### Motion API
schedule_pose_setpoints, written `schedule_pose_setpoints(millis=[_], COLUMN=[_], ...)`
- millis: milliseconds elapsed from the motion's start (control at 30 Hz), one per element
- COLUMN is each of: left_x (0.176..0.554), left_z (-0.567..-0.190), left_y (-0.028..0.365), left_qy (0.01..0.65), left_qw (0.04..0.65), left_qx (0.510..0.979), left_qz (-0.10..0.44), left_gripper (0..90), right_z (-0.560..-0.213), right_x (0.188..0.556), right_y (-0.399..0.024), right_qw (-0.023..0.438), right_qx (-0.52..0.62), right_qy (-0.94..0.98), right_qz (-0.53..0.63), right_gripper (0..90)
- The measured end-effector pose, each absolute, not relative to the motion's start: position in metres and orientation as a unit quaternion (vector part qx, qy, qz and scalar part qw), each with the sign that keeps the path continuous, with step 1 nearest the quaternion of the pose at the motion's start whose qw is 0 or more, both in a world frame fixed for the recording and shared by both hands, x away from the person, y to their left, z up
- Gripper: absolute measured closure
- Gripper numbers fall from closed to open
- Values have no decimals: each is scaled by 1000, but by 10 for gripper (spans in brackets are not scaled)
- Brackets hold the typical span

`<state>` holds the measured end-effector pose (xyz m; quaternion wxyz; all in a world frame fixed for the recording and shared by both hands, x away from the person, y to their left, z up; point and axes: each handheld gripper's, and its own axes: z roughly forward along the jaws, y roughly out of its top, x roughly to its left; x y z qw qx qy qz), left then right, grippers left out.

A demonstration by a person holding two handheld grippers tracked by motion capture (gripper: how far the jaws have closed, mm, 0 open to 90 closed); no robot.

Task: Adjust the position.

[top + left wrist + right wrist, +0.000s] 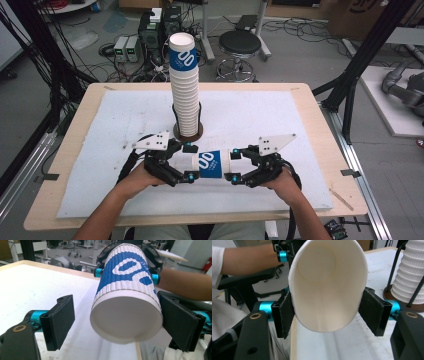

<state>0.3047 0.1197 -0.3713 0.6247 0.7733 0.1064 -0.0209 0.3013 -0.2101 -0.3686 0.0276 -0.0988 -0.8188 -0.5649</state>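
Note:
A white paper cup (pixel 209 163) with a blue logo lies on its side in the air between my two grippers, just above the white mat. My right gripper (pixel 233 165) is shut on its rim end; in the right gripper view the pads (pixel 287 315) squeeze the cup's mouth (pixel 327 285) into an oval. My left gripper (pixel 189 162) is open around the base end. In the left gripper view the cup's base (pixel 126 317) faces the camera, with a clear gap to the left pad (pixel 60 320).
A tall stack of the same cups (pixel 184 90) stands in a wire holder on a round base (pixel 195 134) just behind the grippers. A white mat (pixel 280 120) covers the wooden table (pixel 75 145). A stool (pixel 240 45) and cables are on the floor beyond.

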Motion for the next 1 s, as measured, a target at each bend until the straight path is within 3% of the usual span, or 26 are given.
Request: schedule_pose_setpoints(millis=[333, 1000], left_x=[303, 307], left_z=[-356, -363], left_y=[131, 90], left_qy=[105, 63], left_qw=[593, 484], left_qx=[798, 873], left_qz=[3, -12], left_gripper=[151, 159], right_z=[-341, -329], right_x=[307, 306], right_y=[-204, -155], right_qw=[-9, -36], right_qx=[-85, -34], right_qy=[-871, -945], right_qz=[-485, -324], right_gripper=[333, 330])
